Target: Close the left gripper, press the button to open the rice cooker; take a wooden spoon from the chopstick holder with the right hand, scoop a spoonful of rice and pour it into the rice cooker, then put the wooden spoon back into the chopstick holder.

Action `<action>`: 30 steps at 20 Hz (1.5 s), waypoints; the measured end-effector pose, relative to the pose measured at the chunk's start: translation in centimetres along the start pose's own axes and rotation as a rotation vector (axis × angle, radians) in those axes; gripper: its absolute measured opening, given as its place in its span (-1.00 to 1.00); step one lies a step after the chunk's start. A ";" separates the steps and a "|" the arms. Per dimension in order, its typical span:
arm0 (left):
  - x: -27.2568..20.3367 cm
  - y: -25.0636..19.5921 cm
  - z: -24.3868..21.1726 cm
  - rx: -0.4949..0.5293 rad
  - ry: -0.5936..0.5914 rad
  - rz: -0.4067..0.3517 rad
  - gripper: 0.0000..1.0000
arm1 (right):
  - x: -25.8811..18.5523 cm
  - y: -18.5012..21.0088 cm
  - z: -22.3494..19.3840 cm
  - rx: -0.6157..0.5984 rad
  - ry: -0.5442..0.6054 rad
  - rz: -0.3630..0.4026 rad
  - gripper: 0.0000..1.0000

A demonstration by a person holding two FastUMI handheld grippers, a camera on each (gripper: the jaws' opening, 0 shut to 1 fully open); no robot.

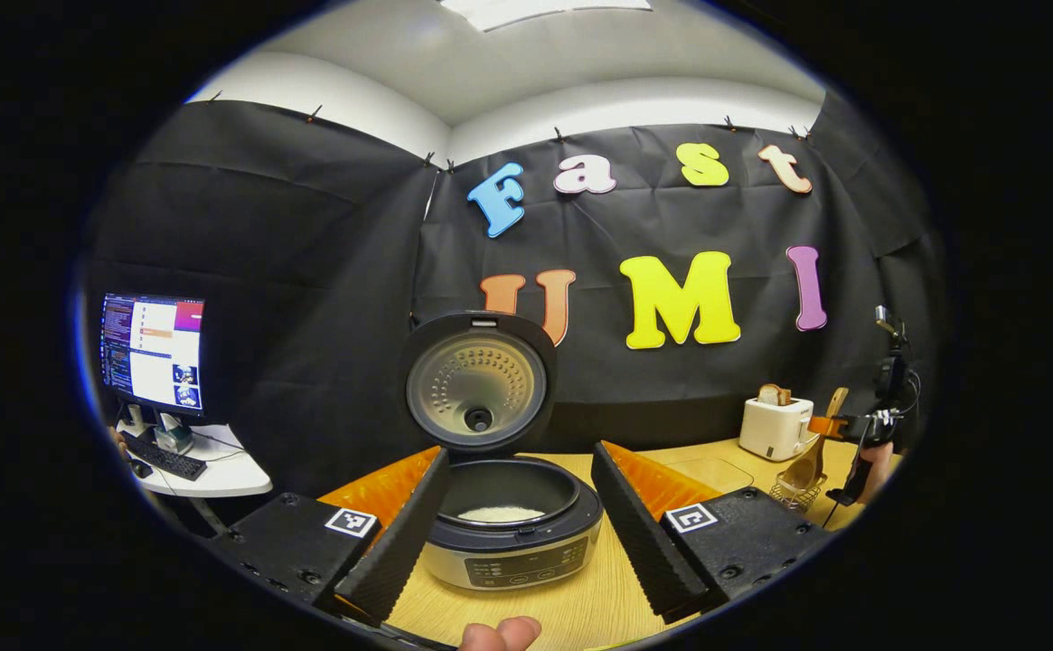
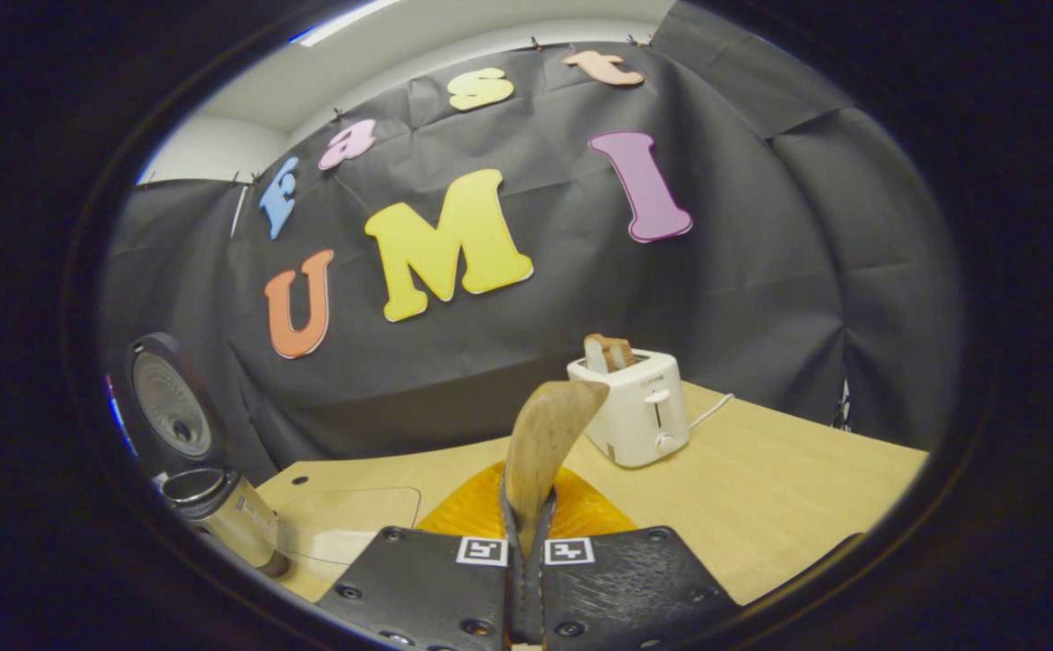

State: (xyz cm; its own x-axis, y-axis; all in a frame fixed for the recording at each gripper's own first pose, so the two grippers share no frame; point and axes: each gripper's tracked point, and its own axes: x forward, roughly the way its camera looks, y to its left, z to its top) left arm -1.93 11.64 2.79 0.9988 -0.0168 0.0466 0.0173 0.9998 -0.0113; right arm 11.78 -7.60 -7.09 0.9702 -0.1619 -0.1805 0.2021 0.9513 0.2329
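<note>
Now, stage: rice cooker (image 1: 510, 520) lid stands open with rice in the pot; judging by that, the spoon's return to the holder is what remains.
Right gripper (image 2: 526, 551): pressed together on the wooden spoon (image 2: 544, 443), both fingers pinching its handle; the bowl of the spoon rises upright past the fingertips.
Left gripper (image 1: 517, 506): spread wide, holding nothing, its fingers framing the cooker from in front.
Spoon axis: roughly vertical, tilted slightly, in line with the right gripper's fingers.
Key relation: seen from the left gripper view, the chopstick holder (image 1: 797, 493), a wire basket, sits just below the held spoon; the right hand is plainly the nearer one, the left being well apart at the cooker.
Hedge: whether the spoon's lower end is already inside the basket is hard to tell at that far edge.
Next move, as I judge it: lower along the spoon's long axis, then release.
Surface: pale wooden table (image 2: 761, 506).
Room: toaster (image 2: 639, 411) holding bread beside the holder; a monitor (image 1: 153, 351) on a side desk.
</note>
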 end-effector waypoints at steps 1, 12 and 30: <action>-0.1 -0.1 0.0 0.001 -0.001 -0.002 0.99 | -0.1 0.1 -0.6 0.005 0.003 0.003 -0.99; -0.3 -0.1 0.4 -0.004 -0.008 0.007 0.99 | -0.2 0.6 -3.2 0.010 0.033 0.016 -0.83; -0.5 -5.0 1.8 0.032 -0.039 -0.010 0.99 | -4.7 -2.6 -5.3 -0.204 0.092 0.041 0.83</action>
State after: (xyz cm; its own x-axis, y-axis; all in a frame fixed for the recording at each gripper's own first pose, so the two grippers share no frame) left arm -2.63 6.68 4.66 0.9960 -0.0265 0.0850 0.0248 0.9995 0.0211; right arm 5.96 -7.92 -11.93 0.9586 -0.1067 -0.2639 0.1229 0.9914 0.0458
